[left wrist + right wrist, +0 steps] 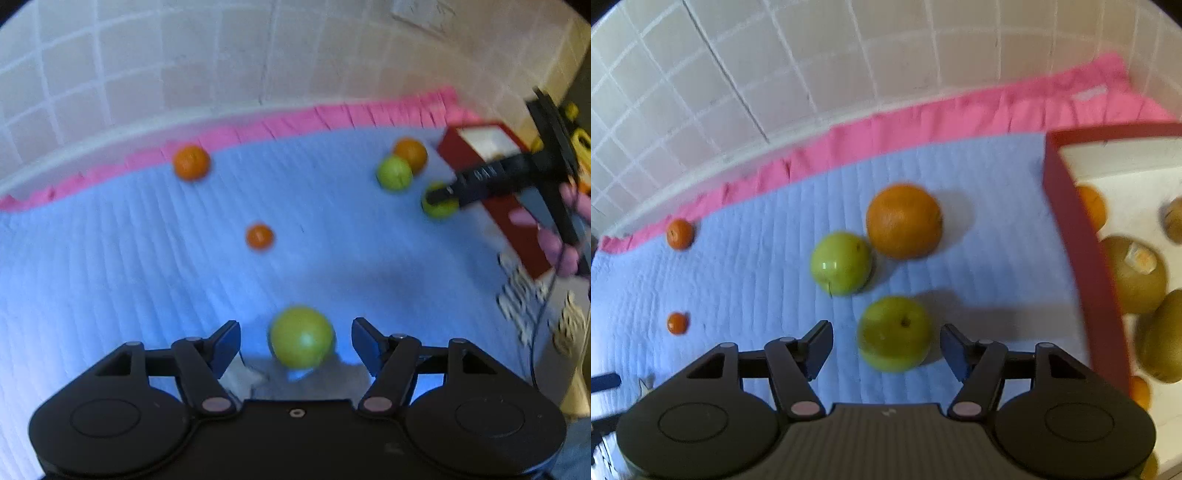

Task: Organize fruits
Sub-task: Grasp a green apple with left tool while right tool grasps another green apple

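The blue mat (746,258) covers the counter; the red box (1082,236) at its right edge already holds several fruits. The orange (904,220) touches an apple (840,263). Each hand-held gripper is spread wide around its own green apple: the right hand-held gripper (886,347) frames the near apple (894,333), the left hand-held gripper (295,345) frames another (301,336). Both views are blurred, suggesting motion; closing off-centre could squirt a round apple away across the mat, perhaps into the small oranges (679,233).
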Tool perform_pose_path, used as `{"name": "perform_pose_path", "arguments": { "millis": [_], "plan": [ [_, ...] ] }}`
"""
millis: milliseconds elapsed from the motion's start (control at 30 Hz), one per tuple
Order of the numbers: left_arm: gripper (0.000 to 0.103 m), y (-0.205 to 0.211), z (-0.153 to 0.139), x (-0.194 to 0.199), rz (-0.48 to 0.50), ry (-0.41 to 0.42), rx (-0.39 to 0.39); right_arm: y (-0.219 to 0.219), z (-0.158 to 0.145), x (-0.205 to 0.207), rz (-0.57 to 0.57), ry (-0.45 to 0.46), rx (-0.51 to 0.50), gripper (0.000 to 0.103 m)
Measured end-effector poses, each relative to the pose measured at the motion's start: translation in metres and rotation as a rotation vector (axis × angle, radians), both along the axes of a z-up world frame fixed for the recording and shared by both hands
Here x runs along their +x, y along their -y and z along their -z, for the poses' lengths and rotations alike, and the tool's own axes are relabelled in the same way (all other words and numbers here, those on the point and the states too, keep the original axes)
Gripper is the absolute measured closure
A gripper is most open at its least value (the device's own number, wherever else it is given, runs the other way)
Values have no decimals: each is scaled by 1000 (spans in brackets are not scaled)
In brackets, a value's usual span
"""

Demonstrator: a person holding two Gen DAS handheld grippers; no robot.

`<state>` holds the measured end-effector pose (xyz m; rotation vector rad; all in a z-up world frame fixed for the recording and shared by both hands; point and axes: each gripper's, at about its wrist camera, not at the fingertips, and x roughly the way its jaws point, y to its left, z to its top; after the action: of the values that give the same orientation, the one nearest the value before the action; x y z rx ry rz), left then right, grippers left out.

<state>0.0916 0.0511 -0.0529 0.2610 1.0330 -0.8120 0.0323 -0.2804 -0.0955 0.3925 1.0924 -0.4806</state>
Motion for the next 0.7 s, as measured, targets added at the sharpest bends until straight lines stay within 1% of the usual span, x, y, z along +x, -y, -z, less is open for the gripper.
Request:
{"name": "perform_pose_path", "arguments": {
  "millis": [100,167,333,400,467,500,533,600,700],
  "plan": [
    [24,3,12,-1,7,-23,44,-2,11,4,-2,-36,-15,37],
    [24,8,21,1,-6,-35,65,-1,15,7,0,-38,-13,36],
    [24,13,29,-2,-22,-41,56,0,12,12,-2,-25,-20,37],
    [24,17,32,-3,-25,-43,53,-1,12,13,-6,-34,-32,41],
    [33,23,36,-3,-31,-51,69,-2,13,13,-2,-37,-45,45],
    [44,27,39,-3,-39,-49,98,-2,13,13,3,-31,-51,48],
    [49,31,41,-4,-47,-32,129,-1,12,13,10,-25,-53,51],
    [49,34,40,-7,-46,-4,139,1,12,12,18,-13,-40,52],
    [49,36,39,-8,-61,1,133,2,11,9,26,-2,-31,52]
  ]
}}
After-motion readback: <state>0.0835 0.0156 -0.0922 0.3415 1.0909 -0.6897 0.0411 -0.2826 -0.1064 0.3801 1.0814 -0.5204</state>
